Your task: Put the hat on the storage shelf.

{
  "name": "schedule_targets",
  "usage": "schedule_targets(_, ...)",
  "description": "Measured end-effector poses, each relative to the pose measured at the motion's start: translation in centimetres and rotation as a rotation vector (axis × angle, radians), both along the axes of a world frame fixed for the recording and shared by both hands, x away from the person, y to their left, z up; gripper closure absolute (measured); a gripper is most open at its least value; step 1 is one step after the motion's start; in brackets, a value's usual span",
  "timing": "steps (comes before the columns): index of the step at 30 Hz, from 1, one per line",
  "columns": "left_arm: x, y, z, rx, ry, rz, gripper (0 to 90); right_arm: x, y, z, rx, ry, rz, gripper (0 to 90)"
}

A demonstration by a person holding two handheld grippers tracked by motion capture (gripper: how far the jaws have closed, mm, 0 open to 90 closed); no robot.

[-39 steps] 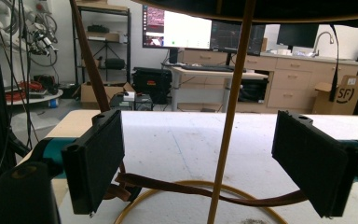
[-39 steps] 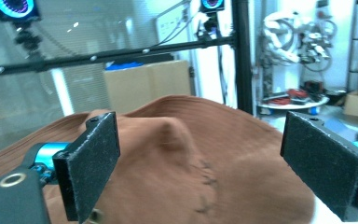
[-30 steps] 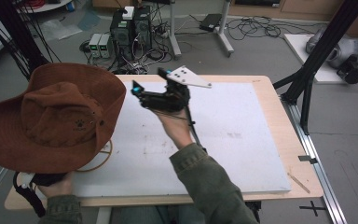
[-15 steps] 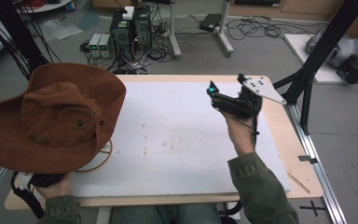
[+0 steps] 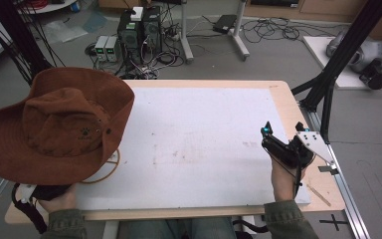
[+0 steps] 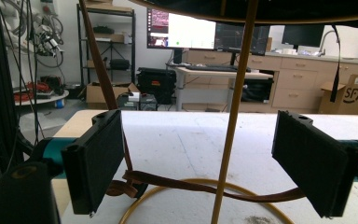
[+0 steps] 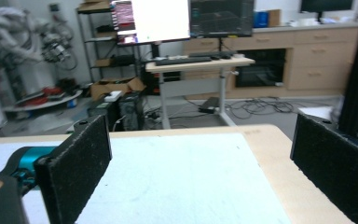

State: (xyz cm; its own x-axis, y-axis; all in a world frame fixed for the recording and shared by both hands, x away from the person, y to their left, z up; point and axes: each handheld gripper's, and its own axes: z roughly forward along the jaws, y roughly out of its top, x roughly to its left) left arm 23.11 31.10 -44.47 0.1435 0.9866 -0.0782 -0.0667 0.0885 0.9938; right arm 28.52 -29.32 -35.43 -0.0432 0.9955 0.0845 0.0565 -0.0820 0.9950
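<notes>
A brown wide-brimmed hat point(image 5: 62, 127) sits on a thin yellow stand at the table's left. Its brim covers most of my left gripper point(image 5: 44, 192), which a hand holds near the front-left corner. In the left gripper view my left gripper point(image 6: 199, 140) is open. The stand's upright rod point(image 6: 237, 93) rises between the jaws without touching either, and the hat's brown strap point(image 6: 191, 185) lies across the stand's ring base point(image 6: 168, 187). My right gripper point(image 5: 282, 128) is open and holds nothing, low over the white board's right edge. Between its jaws, the right gripper point(image 7: 200, 126) view shows bare board.
A white board point(image 5: 204, 139) covers most of the wooden table point(image 5: 283, 99). Black frame posts point(image 5: 328, 89) stand off the right edge. Computers and cables point(image 5: 139, 30) lie on the floor beyond the far edge.
My right gripper has swung from beside the hat, across the board, to the table's right side and nearer the front. The hat and left gripper have not moved.
</notes>
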Motion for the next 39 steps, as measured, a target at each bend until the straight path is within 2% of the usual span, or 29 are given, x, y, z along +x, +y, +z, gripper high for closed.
schedule_targets(4,0.0,0.1,-0.1,0.000,0.002,0.002,17.2,-0.1,0.1,-2.5,0.005,0.021,-0.033,4.7)
schedule_targets(6,0.0,0.0,-0.1,-0.009,-0.002,0.000,17.2,0.2,0.5,-3.6,-0.022,0.064,-0.032,4.7)
schedule_targets(7,0.0,0.0,-0.1,-0.008,-0.003,0.001,17.2,0.2,0.8,-4.1,-0.024,0.069,-0.035,4.7)
schedule_targets(10,0.0,-0.1,0.0,0.000,0.002,-0.003,17.1,0.3,1.6,-5.4,-0.071,0.045,-0.037,4.7)
schedule_targets(12,0.0,-0.1,0.0,0.000,0.000,-0.003,17.2,0.2,2.0,-5.9,-0.075,0.051,-0.028,4.7)
schedule_targets(14,0.0,-0.1,-0.1,-0.002,0.001,-0.002,17.2,0.1,2.1,-6.2,-0.048,0.042,-0.027,4.7)
schedule_targets(16,0.0,-0.1,-0.1,0.000,0.003,0.000,17.2,0.0,1.9,-6.4,-0.055,0.040,-0.033,4.7)
schedule_targets(22,0.0,-0.1,-0.1,0.001,0.004,0.001,17.2,0.0,1.3,-7.2,-0.015,0.081,-0.043,4.7)
schedule_targets(29,0.0,0.0,-0.1,-0.001,0.004,0.001,17.2,0.0,1.4,-7.3,-0.032,0.076,-0.032,4.7)
schedule_targets(39,0.0,0.0,-0.1,-0.001,0.005,0.001,17.2,0.2,1.2,-7.5,-0.010,0.085,-0.025,4.6)
